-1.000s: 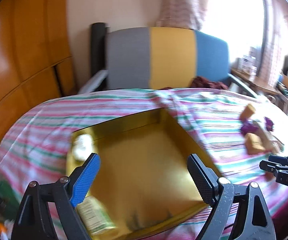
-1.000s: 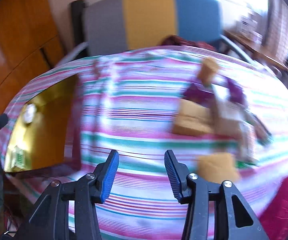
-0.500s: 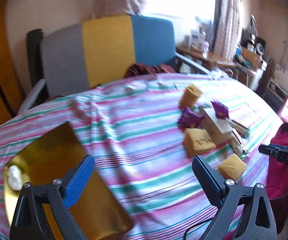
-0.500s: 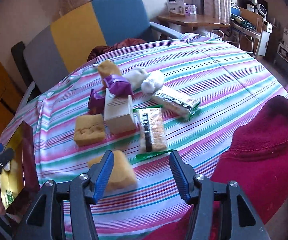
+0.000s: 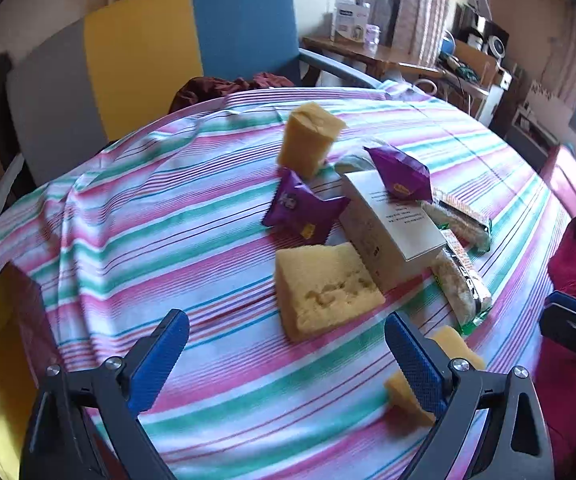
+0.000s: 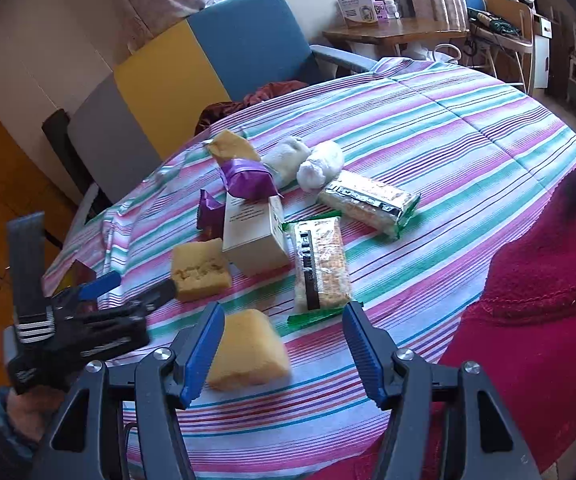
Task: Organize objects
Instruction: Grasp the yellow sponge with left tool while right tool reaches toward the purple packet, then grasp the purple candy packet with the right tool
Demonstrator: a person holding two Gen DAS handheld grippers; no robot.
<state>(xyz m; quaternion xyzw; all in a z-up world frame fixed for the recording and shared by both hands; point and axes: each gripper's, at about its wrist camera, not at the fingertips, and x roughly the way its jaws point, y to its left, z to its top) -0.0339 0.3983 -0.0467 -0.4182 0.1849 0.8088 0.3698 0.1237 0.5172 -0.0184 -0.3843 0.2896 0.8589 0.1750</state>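
While angled down, left gripper wide, empty, right gripper opening, empty.

White box print too blurred; nothing legible.

Left gripper: wide open, empty, angled downward.
Right gripper: jaws opening, nothing gripped, angled downward.
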